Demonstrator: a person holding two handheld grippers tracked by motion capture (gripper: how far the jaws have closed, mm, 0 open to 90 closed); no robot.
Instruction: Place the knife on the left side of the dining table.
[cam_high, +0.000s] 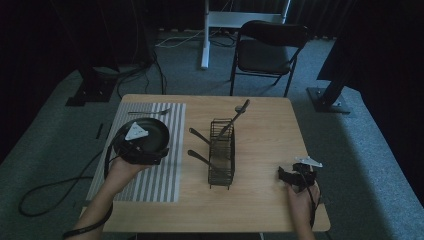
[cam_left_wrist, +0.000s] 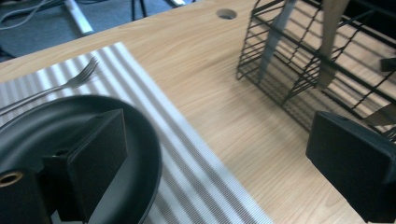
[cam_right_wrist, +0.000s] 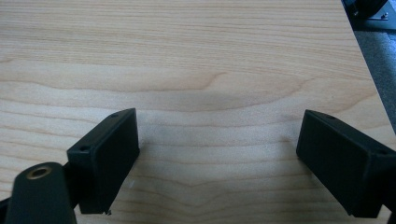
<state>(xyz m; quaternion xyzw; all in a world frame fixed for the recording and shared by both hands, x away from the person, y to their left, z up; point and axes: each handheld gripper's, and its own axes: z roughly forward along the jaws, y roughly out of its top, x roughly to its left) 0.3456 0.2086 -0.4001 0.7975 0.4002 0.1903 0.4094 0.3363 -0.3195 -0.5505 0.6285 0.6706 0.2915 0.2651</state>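
Observation:
A black plate (cam_high: 152, 131) lies on a grey striped placemat (cam_high: 150, 182) at the table's left. My left gripper (cam_high: 142, 149) hovers over the plate's near edge and is open. In the left gripper view its left jaw is above the plate (cam_left_wrist: 37, 126) and its right jaw is out over bare wood, so the left gripper (cam_left_wrist: 219, 135) holds nothing. A fork (cam_high: 150, 112) (cam_left_wrist: 70, 81) lies on the placemat beyond the plate. My right gripper (cam_high: 295, 173) (cam_right_wrist: 218, 126) sits low over bare wood near the table's front right, open and empty.
A black wire rack (cam_high: 221, 155) (cam_left_wrist: 303, 60) stands mid-table with several utensils leaning in it, handles sticking out left and to the back. The table's right edge (cam_right_wrist: 369, 70) is close to my right gripper. A black chair (cam_high: 267, 50) stands beyond the table.

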